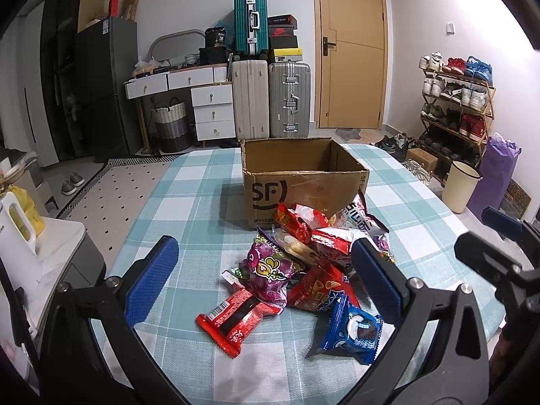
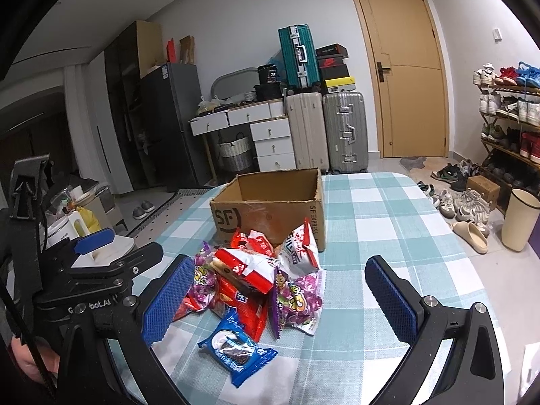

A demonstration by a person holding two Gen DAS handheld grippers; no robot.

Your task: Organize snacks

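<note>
A heap of snack packets (image 1: 303, 260) lies on the checked tablecloth just in front of an open cardboard box (image 1: 300, 182) printed SF. A red wafer packet (image 1: 233, 320) and a blue cookie packet (image 1: 354, 330) lie nearest me; a purple candy bag (image 1: 270, 273) sits behind them. My left gripper (image 1: 266, 276) is open, its blue pads wide either side of the heap, above the table. My right gripper (image 2: 280, 300) is open too, framing the same snack heap (image 2: 256, 276), with the blue cookie packet (image 2: 236, 351) closest and the box (image 2: 273, 209) behind. The box interior looks bare.
The table (image 1: 189, 185) has a rounded edge, with floor beyond. A white kettle (image 1: 17, 236) stands on a side unit at the left. Suitcases (image 1: 270, 101), drawers, a door, a shoe rack (image 1: 455, 101) and a cream bin (image 1: 460, 185) fill the room behind.
</note>
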